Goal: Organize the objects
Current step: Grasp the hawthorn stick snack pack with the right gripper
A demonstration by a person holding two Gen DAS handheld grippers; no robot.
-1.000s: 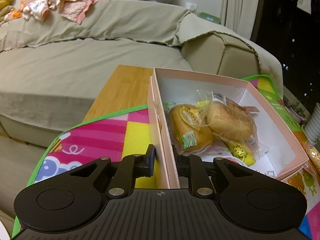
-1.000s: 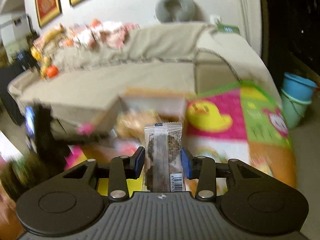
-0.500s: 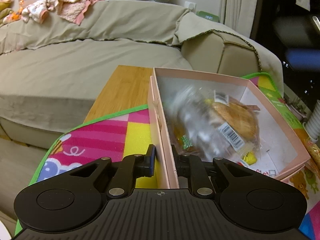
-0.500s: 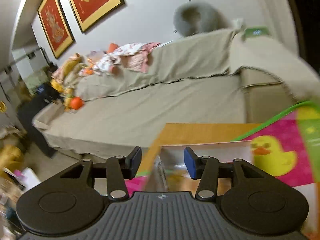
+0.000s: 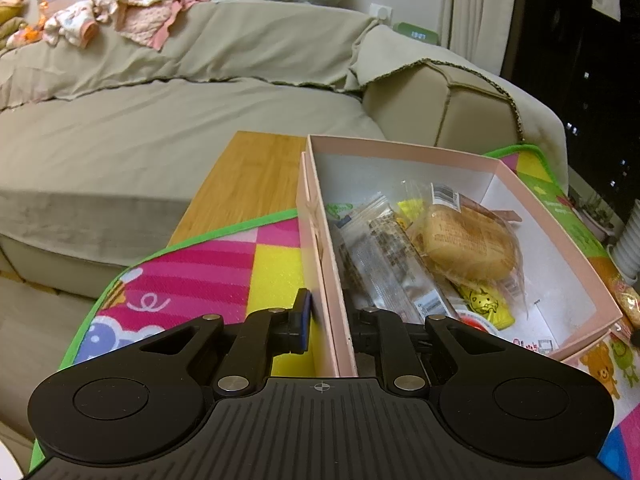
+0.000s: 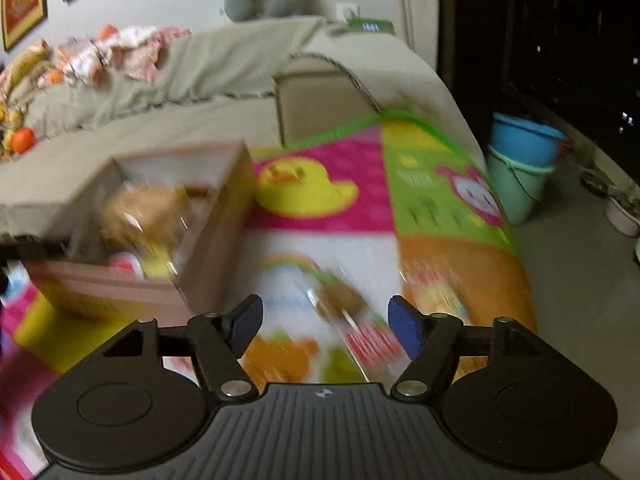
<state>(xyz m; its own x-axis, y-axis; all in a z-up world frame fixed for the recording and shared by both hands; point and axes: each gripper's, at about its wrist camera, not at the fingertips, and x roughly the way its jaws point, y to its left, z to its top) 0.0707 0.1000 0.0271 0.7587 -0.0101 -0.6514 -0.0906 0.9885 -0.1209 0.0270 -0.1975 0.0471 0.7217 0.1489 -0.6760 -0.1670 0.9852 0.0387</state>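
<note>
Gripper in our left hand (image 5: 326,326) pinches the near side wall of a pink cardboard box (image 5: 404,151), one finger outside the wall and the other inside. We see the box resting on a bright cartoon play mat (image 5: 224,268) spread over a wooden table (image 5: 248,172), with a beige sofa (image 5: 160,120) just behind. Inside the box lie several wrapped snacks: a long clear packet with a dark bar (image 5: 390,258) against the held wall, a round bun in clear wrap (image 5: 468,246) beside it, and a small yellow packet (image 5: 482,298) partly underneath. Our right gripper (image 6: 326,326) hangs over the mat to the right of the box, its jaws spread apart and having just been opening, pads touching nothing. Below and between them, blurred, another clear-wrapped snack (image 6: 340,300) lies on the mat, apart from both pads.
</note>
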